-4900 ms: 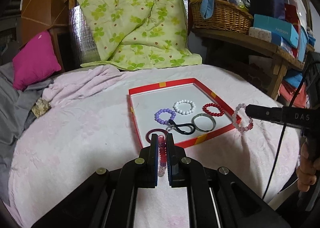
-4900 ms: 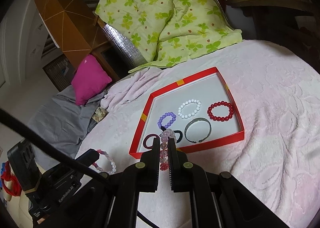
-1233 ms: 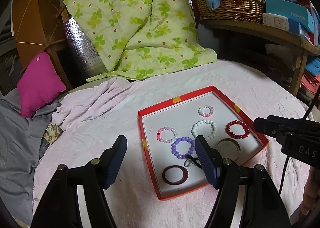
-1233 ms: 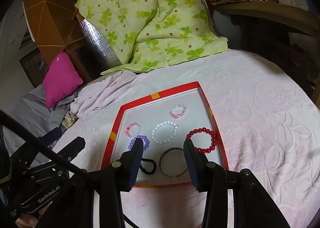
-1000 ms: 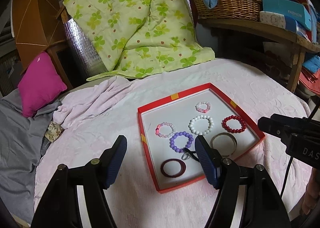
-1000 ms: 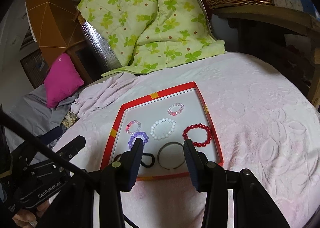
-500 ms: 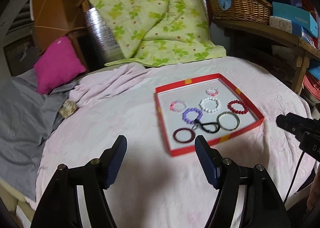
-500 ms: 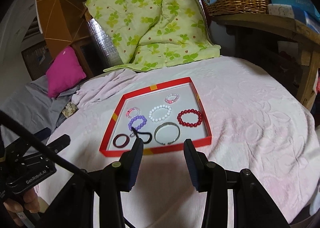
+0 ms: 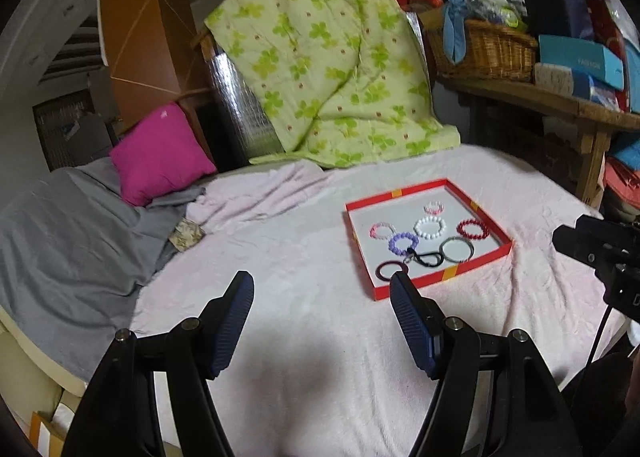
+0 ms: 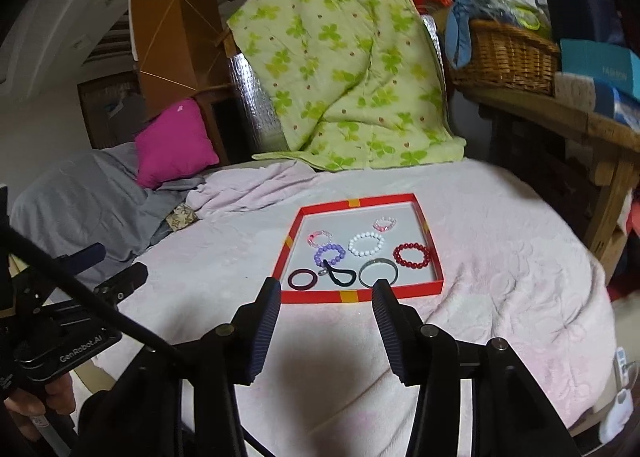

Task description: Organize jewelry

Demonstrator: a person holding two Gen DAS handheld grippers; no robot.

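Jaws: your left gripper and right gripper are both spread wide, holding nothing.
Tray: the red tray lies on the pink blanket, ahead of both grippers.
Jewelry: white bracelet sits mid-tray; red bracelet, purple bracelet and dark ring lie around it.
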